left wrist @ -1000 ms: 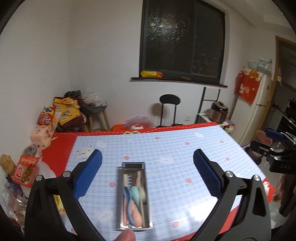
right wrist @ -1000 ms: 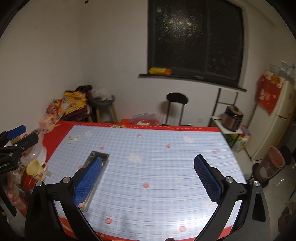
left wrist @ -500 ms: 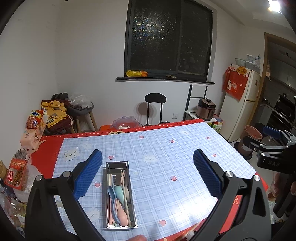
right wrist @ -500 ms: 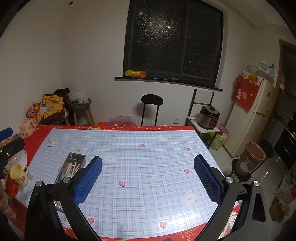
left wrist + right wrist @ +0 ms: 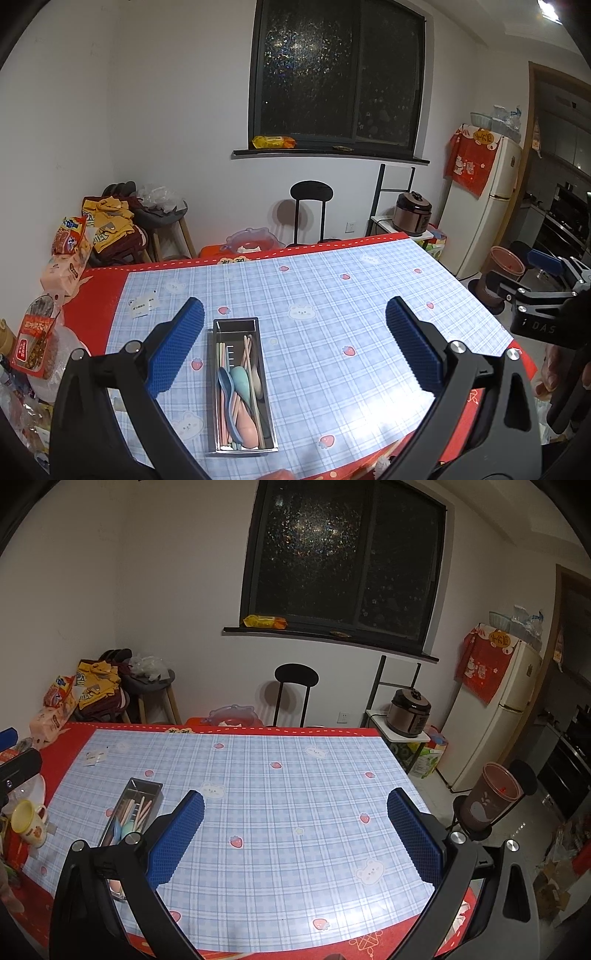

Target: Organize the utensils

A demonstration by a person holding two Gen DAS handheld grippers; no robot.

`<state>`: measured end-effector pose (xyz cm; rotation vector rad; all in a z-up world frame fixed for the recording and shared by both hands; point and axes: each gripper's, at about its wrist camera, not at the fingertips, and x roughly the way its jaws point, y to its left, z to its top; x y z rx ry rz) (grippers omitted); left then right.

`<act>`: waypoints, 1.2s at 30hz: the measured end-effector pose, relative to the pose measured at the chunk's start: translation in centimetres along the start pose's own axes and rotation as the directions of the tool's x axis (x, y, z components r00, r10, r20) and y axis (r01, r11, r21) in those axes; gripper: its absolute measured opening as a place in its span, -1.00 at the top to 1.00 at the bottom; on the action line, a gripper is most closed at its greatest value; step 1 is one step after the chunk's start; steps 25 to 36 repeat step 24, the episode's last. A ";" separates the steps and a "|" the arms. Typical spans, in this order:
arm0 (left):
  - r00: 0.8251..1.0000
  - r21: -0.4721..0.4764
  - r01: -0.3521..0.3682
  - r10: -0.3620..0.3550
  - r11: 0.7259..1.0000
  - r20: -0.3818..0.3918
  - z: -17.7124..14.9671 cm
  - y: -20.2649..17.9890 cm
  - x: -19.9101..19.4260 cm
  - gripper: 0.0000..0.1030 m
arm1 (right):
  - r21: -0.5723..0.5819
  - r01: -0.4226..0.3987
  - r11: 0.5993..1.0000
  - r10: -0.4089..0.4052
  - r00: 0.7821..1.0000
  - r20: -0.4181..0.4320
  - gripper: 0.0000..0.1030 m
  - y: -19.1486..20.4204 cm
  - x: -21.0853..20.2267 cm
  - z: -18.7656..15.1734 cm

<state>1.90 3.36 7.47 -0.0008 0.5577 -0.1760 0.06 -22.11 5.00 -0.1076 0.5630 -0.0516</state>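
A narrow metal utensil tray (image 5: pixel 236 325) lies on the blue plaid tablecloth (image 5: pixel 332 314) near the table's front left. Inside it lie pastel spoons (image 5: pixel 240 384) and chopsticks (image 5: pixel 246 347). My left gripper (image 5: pixel 293 349) hangs open above the table, the tray just right of its left finger, nothing between the pads. My right gripper (image 5: pixel 295 834) is open too, held over the table's near middle. The same tray (image 5: pixel 146 786) shows at its left, partly hidden by the left finger. The other gripper's body (image 5: pixel 543 295) appears at the left view's right edge.
A yellow mug (image 5: pixel 27 823) and snack packets (image 5: pixel 35 332) crowd the table's left edge. A black chair (image 5: pixel 295 686), a stool with bags (image 5: pixel 147 686), a rice cooker (image 5: pixel 410 712), a fridge (image 5: pixel 498 709) and a brown bin (image 5: pixel 487 801) stand around the table.
Both grippers have pulled back and risen from the table. The tray, close under the left gripper a second ago, now looks smaller and farther. Both stay open.
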 end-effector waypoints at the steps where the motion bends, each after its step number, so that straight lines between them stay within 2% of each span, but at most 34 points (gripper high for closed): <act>1: 1.000 -0.001 0.001 -0.001 1.000 -0.001 0.0 0.0 0.0 -0.89 | 0.001 0.002 1.000 -0.002 1.000 -0.001 -0.89 0.0 0.0 0.0; 36: 1.000 0.016 0.019 -0.019 1.000 -0.006 -0.1 -0.4 0.1 -0.89 | 0.059 0.013 0.998 -0.012 1.000 -0.025 -0.89 -1.3 0.1 -0.5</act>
